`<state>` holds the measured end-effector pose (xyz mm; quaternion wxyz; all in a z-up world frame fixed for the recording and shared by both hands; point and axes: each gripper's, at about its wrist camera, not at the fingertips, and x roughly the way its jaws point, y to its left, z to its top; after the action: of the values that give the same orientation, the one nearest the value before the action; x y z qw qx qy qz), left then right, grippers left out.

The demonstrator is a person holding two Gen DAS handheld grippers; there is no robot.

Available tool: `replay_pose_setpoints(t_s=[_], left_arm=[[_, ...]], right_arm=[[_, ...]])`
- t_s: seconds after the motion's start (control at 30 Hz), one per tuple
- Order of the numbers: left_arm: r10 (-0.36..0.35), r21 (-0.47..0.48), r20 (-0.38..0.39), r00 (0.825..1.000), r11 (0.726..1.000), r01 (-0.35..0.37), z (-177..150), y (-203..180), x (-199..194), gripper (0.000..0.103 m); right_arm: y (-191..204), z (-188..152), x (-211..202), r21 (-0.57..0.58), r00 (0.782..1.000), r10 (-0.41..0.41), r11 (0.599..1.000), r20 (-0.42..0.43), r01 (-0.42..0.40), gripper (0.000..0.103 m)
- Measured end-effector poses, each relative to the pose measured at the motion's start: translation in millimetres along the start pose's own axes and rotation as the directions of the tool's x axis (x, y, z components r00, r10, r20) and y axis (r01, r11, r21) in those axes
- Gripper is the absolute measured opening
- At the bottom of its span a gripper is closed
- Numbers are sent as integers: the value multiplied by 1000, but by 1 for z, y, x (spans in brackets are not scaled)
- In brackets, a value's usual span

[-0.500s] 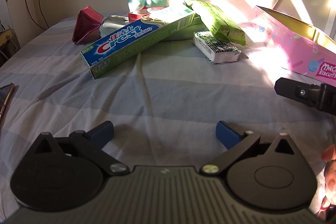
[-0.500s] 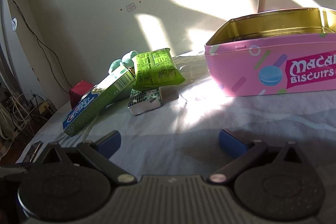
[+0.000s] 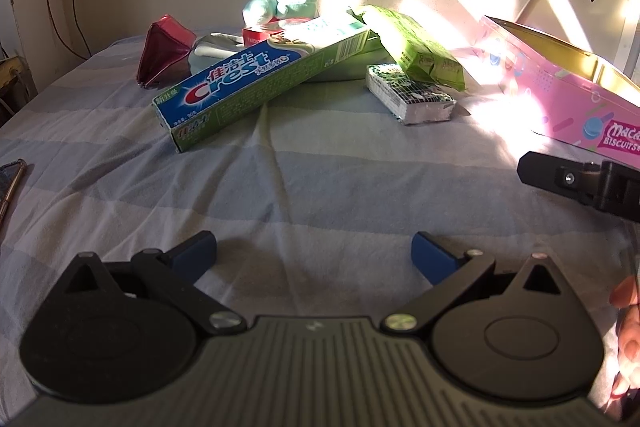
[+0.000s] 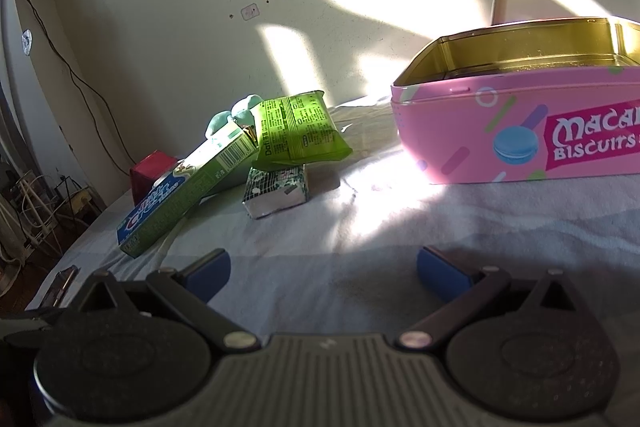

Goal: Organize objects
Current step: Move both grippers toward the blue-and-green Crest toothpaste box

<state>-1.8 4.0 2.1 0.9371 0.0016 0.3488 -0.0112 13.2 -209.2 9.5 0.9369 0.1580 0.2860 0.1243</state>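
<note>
The left claw [image 3: 314,253] is spread wide, with nothing between its blue tips. It hangs over the striped bed sheet [image 3: 320,179], well back from the pile of things. The right claw [image 4: 322,269] is spread wide too, and it holds nothing either.

Out past the claws, the things lie in a heap on the bed. The long Crest toothpaste box [image 3: 260,79] rests tilted on top of the heap, with one end down on the sheet. A green snack bag [image 3: 416,51] leans over a small silver and green packet [image 3: 410,93], which lies flat on the sheet. Behind them sit a dark red pouch [image 3: 162,49], a small red box [image 3: 256,35] and a soft mint-green toy [image 3: 280,7].

To the right stands the pink biscuit tin [image 4: 520,131]. Its lid is off. The far inside walls look bare, but I cannot see the bottom.

So it looks like the tidying has hardly begun. Nothing is picked up yet. I think all the things in the heap still need to go in the tin, one by one.
</note>
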Motion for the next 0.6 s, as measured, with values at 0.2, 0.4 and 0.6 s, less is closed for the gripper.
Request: replay_pose_setpoints(t_s=[0.2,0.4,0.6], left_arm=[[-29,-1,38,999,1000,29,2,8,-3,103],[-22,19,111,994,1000,20,4,17,-9,103],[-23,31,153,988,999,18,3,23,-13,103]], right_arm=[[8,-2,1,-49,999,-44,998,-11,44,103],[20,-1,-3,-112,994,-105,988,29,108,103],[46,10,-5,-220,992,-76,971,105,98,99]])
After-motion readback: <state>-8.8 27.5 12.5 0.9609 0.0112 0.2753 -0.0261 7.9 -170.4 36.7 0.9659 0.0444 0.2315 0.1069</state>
